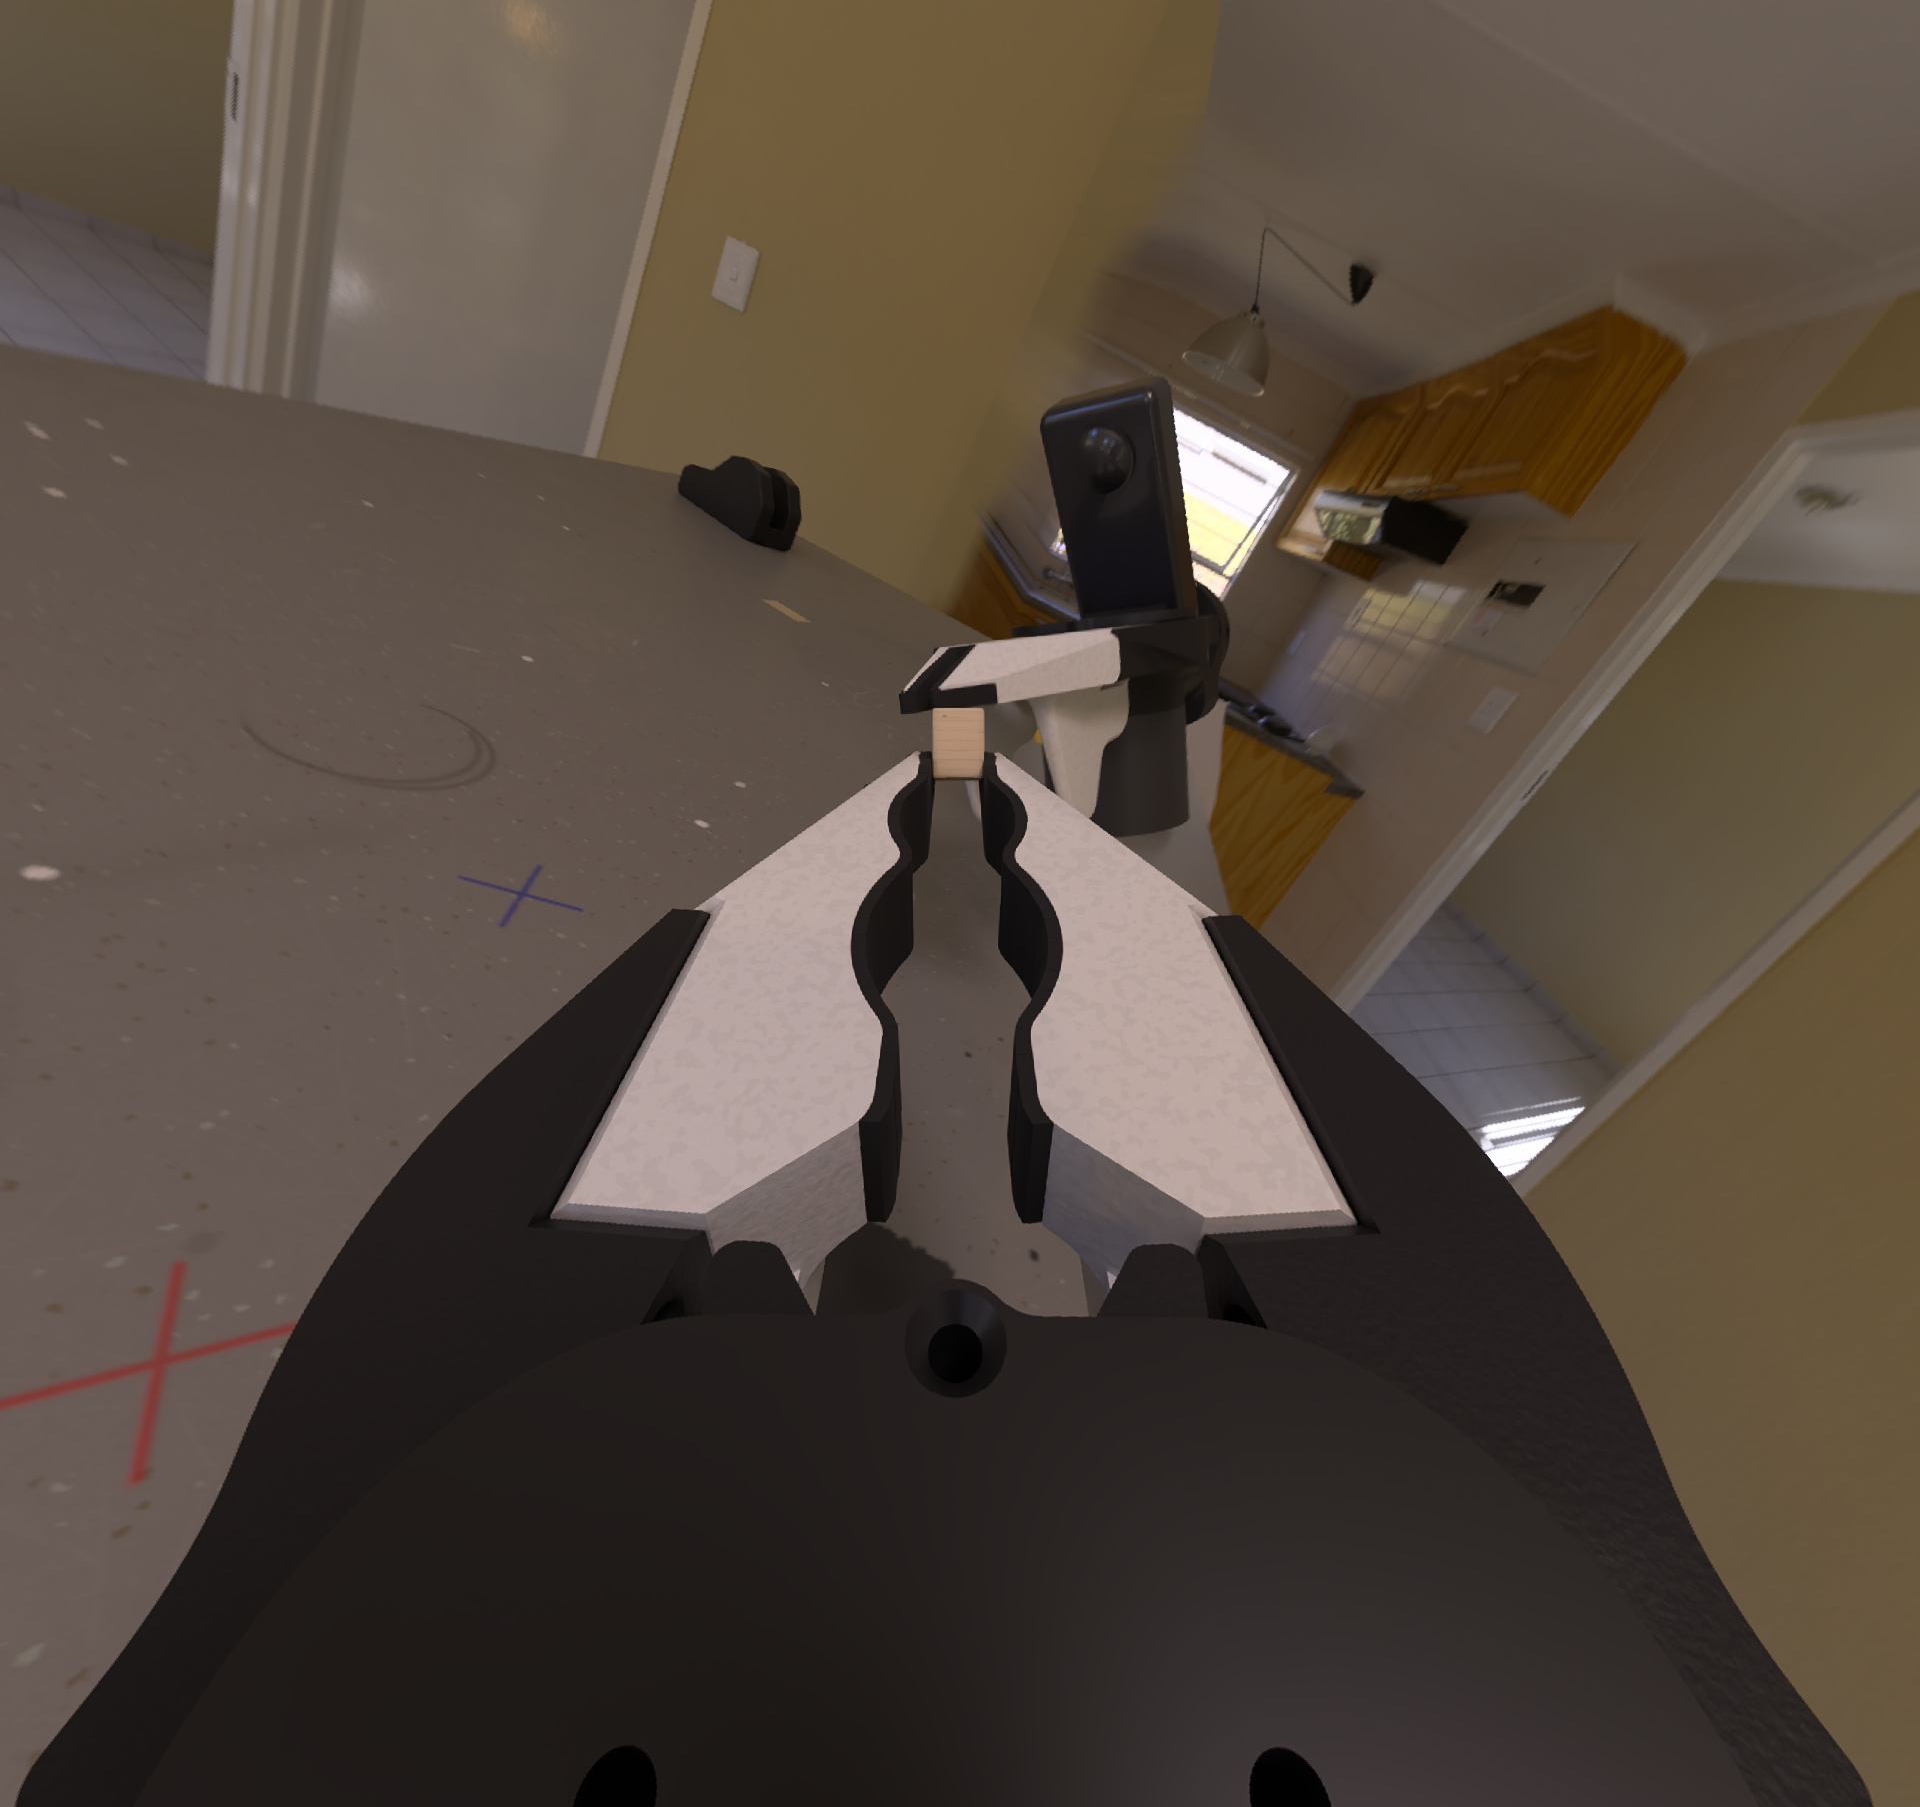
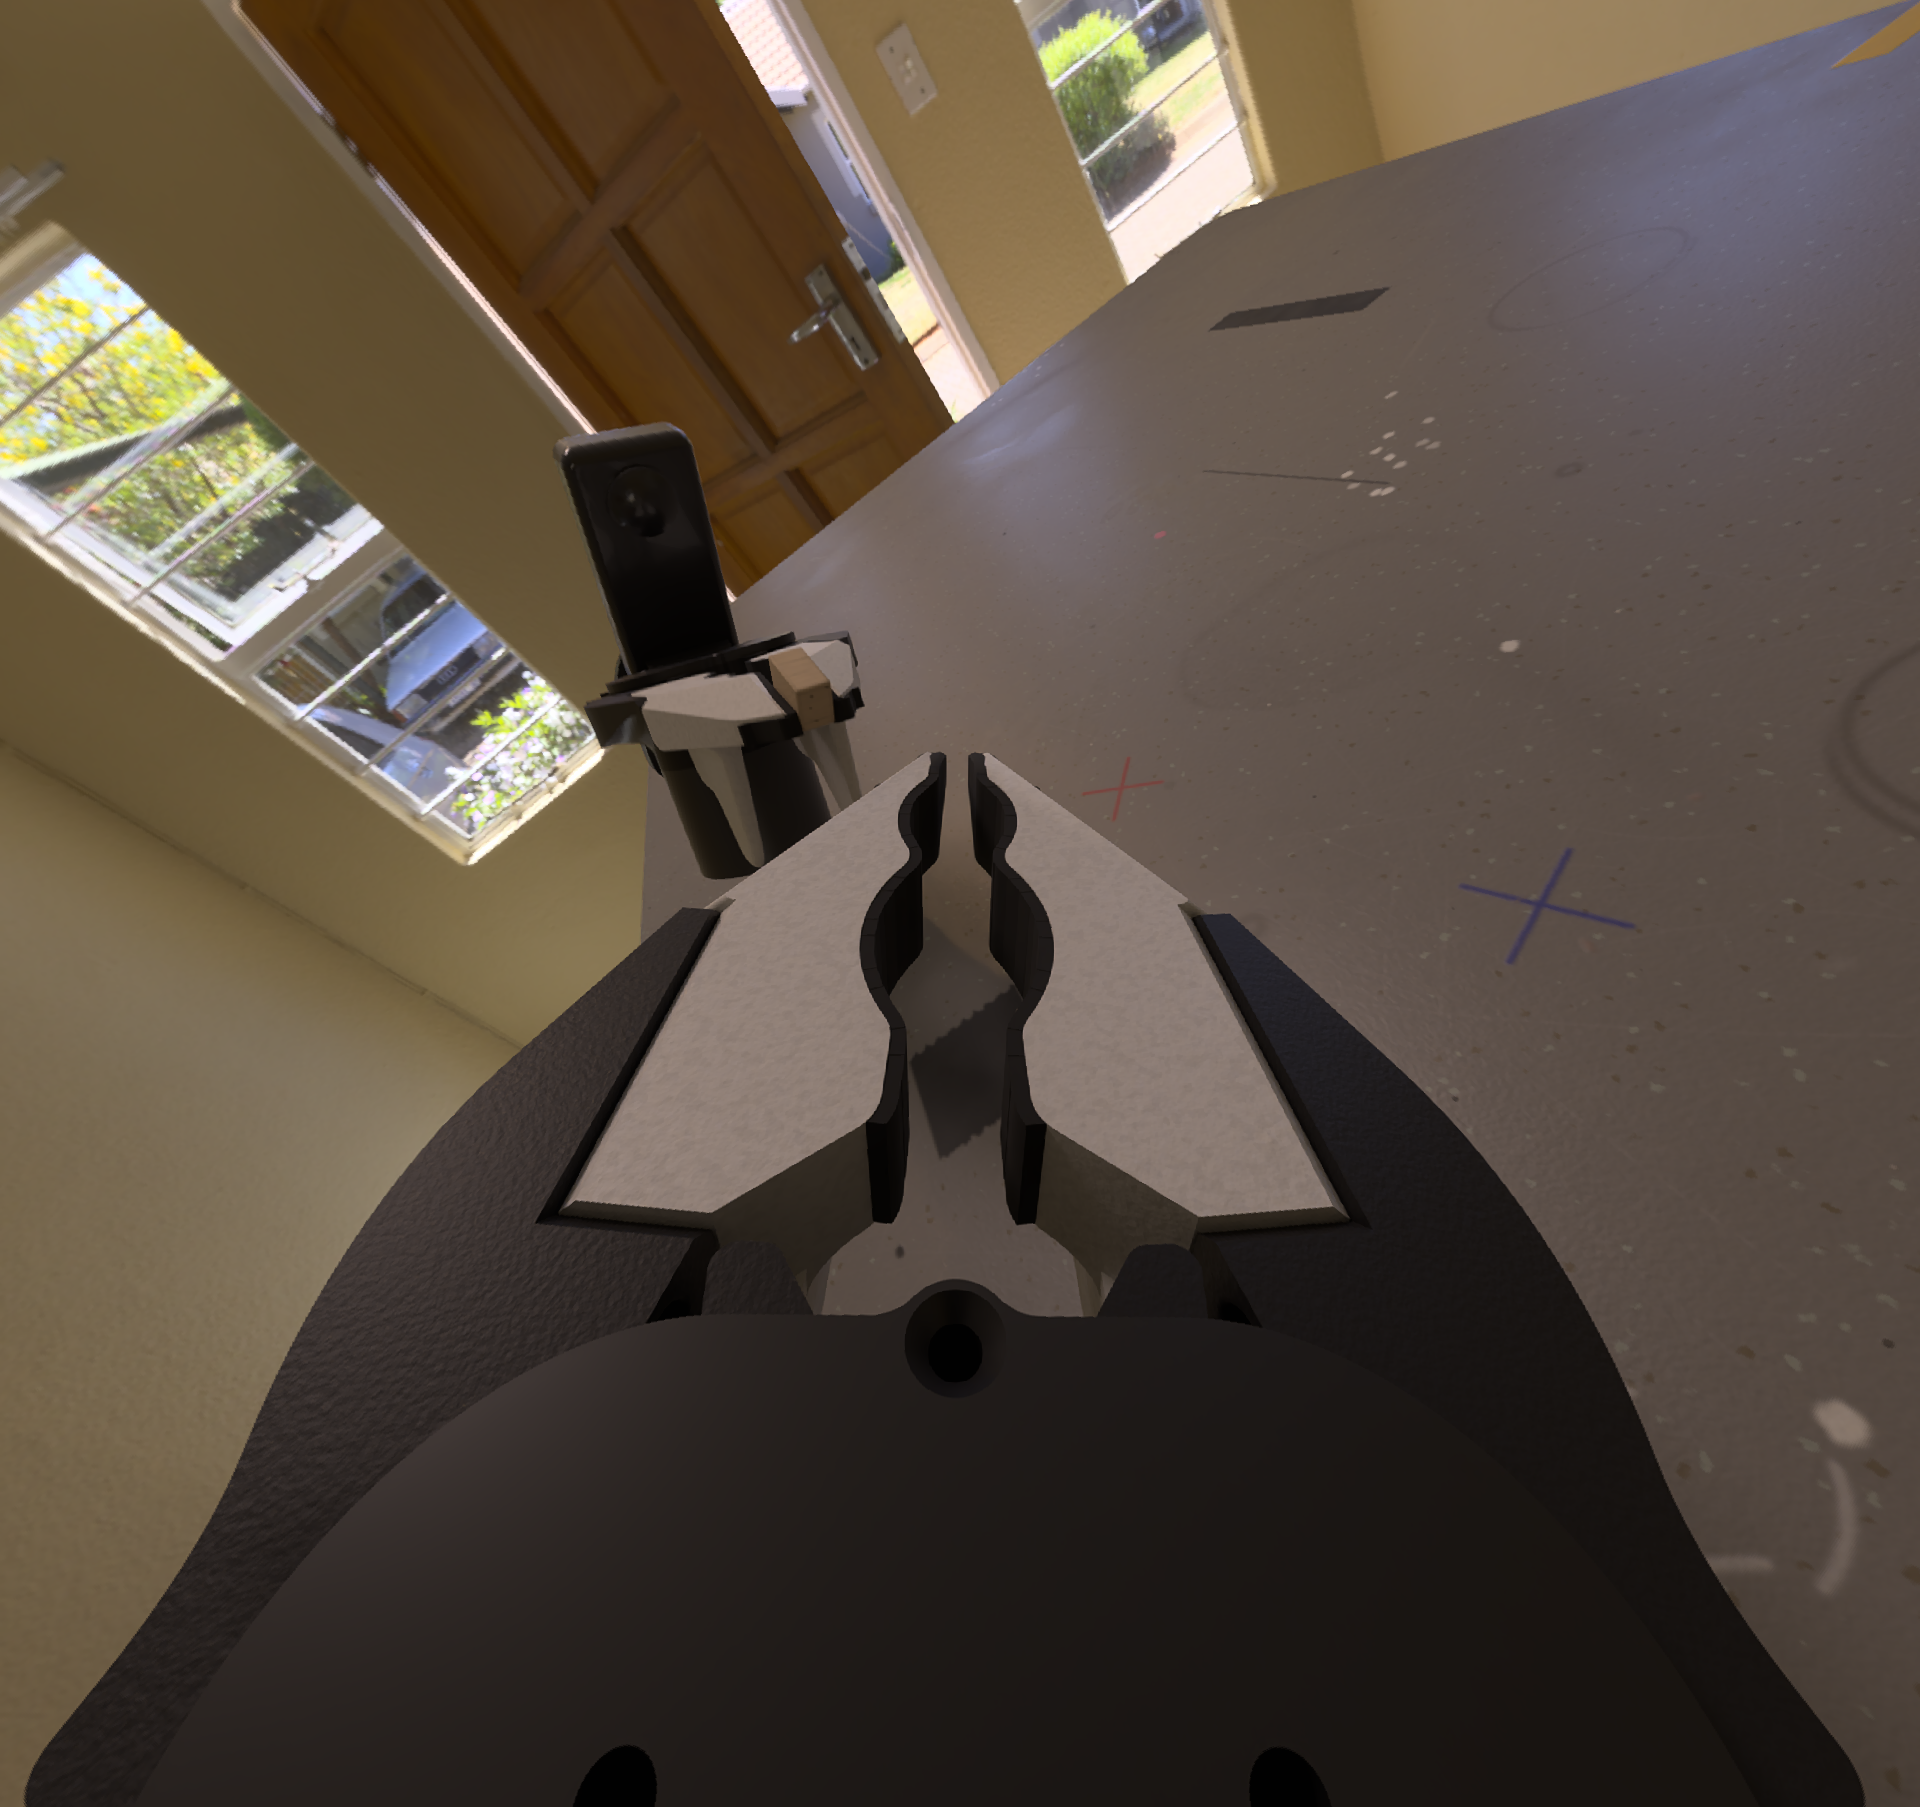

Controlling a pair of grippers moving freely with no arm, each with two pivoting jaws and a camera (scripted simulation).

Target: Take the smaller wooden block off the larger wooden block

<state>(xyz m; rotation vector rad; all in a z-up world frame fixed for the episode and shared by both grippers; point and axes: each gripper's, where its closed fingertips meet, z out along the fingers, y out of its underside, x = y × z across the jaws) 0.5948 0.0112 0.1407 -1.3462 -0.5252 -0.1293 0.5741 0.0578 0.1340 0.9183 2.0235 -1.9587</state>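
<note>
My left gripper is shut on a small pale wooden block, pinched between its fingertips and held above the grey table. The right wrist view shows the same block in the left gripper, just left of and beyond my own tips. My right gripper has its jaws almost touching with nothing between them. In the left wrist view it hovers just above and behind the held block. No larger wooden block is clearly in view.
The speckled table carries a blue cross and a red cross, also seen in the right wrist view as blue and red. A black clamp-like part sits at the far edge. A dark rectangle lies farther off.
</note>
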